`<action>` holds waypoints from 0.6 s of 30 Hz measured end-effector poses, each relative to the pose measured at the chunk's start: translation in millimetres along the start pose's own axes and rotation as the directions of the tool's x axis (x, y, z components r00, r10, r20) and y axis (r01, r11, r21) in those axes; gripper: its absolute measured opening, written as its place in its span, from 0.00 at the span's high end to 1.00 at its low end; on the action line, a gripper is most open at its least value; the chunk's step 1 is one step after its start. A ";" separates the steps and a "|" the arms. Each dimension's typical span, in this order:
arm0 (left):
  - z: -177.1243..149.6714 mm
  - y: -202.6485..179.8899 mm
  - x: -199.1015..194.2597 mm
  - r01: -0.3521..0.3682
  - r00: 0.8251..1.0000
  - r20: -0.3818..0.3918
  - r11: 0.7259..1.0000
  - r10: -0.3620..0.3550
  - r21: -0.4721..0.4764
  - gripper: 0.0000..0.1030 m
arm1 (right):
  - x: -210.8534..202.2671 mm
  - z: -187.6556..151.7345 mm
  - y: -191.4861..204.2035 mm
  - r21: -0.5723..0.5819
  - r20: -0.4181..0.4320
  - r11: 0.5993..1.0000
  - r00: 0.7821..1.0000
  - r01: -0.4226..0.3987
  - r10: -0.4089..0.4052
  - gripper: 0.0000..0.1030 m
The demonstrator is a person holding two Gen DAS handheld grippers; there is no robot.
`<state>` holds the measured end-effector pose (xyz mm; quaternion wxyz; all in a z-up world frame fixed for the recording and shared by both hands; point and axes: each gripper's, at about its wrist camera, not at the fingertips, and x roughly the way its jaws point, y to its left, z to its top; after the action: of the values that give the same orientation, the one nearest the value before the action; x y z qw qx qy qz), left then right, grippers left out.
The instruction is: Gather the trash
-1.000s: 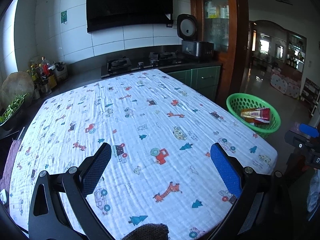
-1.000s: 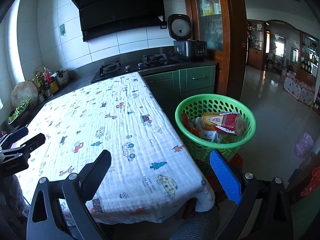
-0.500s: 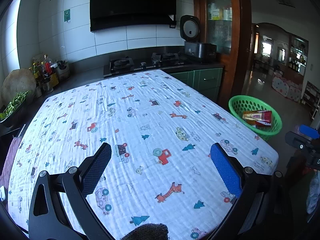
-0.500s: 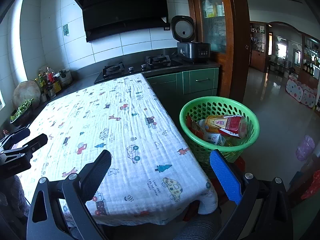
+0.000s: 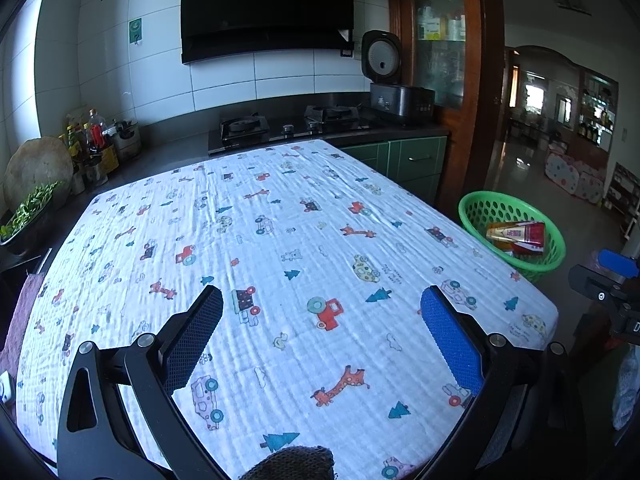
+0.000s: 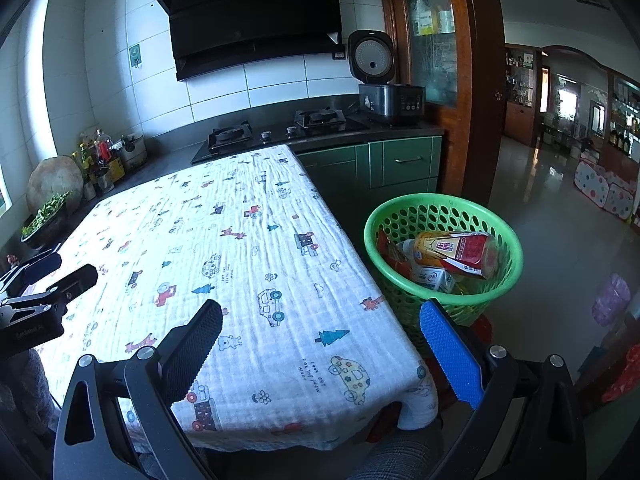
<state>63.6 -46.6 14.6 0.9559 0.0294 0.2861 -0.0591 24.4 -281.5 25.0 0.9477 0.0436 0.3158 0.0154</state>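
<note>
A green plastic basket (image 6: 448, 206) stands on the floor at the table's right side; it also shows in the left wrist view (image 5: 476, 208). It holds a plastic bottle with a yellow and red label (image 6: 452, 248), a small white carton (image 6: 432, 276) and red wrappers. My left gripper (image 5: 322, 320) is open and empty above the near part of the table with the cartoon-print cloth (image 5: 260, 240). My right gripper (image 6: 320, 332) is open and empty over the table's near right corner, left of the basket. I see no trash on the cloth.
A gas hob (image 6: 276, 128) and a rice cooker (image 6: 384, 84) stand on the dark counter behind the table. Bottles and jars (image 5: 94, 144) and a tray of greens (image 5: 28, 212) are at the far left. Green cabinets (image 6: 384, 164) and a doorway lie to the right.
Both grippers have drawn back and risen slightly, so the table and basket sit a little lower and farther. Both stay open and empty.
</note>
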 end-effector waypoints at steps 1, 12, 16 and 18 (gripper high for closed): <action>0.1 0.3 -0.2 0.000 1.000 0.000 1.000 0.000 -0.003 0.05 | -0.1 0.7 0.3 -0.001 0.001 1.000 1.000 0.001 -0.001 0.07; 0.8 2.1 0.9 -0.006 1.000 -0.003 1.000 0.006 -0.007 0.05 | 1.2 1.2 1.2 -0.004 0.000 1.000 1.000 -0.008 0.008 0.07; 1.7 2.4 2.1 -0.005 1.000 -0.006 1.000 0.005 -0.011 0.05 | 1.6 1.0 2.1 -0.006 -0.001 1.000 1.000 -0.008 0.008 0.07; 1.5 2.8 2.6 -0.006 1.000 -0.007 1.000 0.006 -0.013 0.05 | 1.7 1.2 2.4 -0.005 -0.002 1.000 1.000 -0.012 0.012 0.07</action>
<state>66.9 -44.2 14.6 0.9552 0.0243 0.2897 -0.0544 26.5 -279.1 25.1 0.9473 0.0432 0.3167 0.0221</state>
